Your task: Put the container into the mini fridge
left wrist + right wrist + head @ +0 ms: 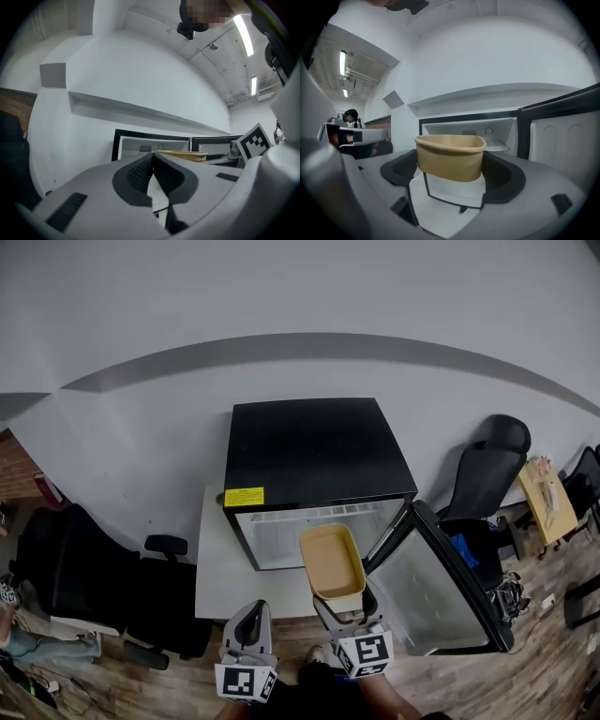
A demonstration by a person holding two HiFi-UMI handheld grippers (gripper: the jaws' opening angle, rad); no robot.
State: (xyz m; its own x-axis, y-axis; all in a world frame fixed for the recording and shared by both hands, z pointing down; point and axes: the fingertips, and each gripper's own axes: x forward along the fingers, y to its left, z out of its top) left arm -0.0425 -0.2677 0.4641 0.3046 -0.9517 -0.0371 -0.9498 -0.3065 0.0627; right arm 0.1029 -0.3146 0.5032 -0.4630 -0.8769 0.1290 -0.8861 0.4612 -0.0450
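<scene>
The black mini fridge (319,451) stands on a low white table (217,568) against the wall. Its door (441,582) is swung open to the right, and the white inside (309,526) shows. My right gripper (343,604) is shut on the near end of a tan, open-topped container (331,562), held level just in front of the fridge opening. In the right gripper view the container (450,157) sits between the jaws with the fridge (480,133) straight behind it. My left gripper (250,617) hovers to the container's left, shut with nothing in it (152,174).
A black office chair (80,582) stands at the left of the table. Another black chair (487,474) is to the right behind the open door. A small wooden table (548,493) with items is at far right. The floor (525,681) is wood planks.
</scene>
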